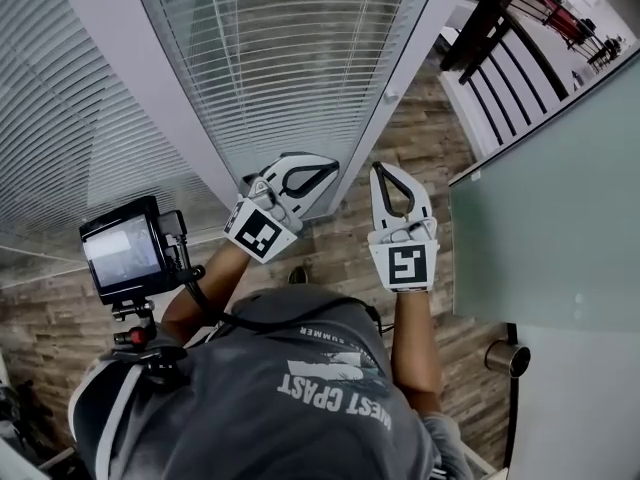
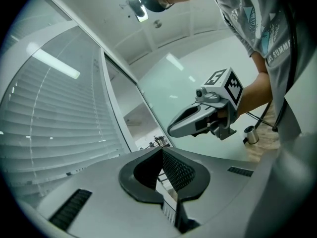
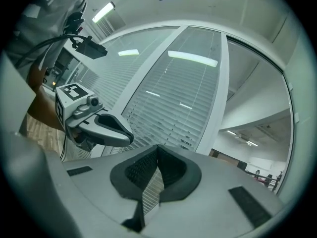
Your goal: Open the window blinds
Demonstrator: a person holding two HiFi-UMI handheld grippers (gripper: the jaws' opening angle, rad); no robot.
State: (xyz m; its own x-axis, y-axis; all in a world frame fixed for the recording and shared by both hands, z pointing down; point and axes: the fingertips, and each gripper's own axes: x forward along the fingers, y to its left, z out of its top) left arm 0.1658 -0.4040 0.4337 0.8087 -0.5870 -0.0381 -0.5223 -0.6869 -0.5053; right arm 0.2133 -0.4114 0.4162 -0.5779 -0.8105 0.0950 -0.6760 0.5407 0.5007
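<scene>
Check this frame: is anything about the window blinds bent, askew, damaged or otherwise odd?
Nothing stands out. The window blinds hang with even, parallel slats, none visibly bent. The left hand-held gripper and right hand-held gripper are both shut and empty.

Both forearms reach forward, held level. The left gripper angles toward the right gripper. Each has its jaws closed on nothing, and their tips seem near but apart.

Grey short-sleeved T-shirt, white lettering
</scene>
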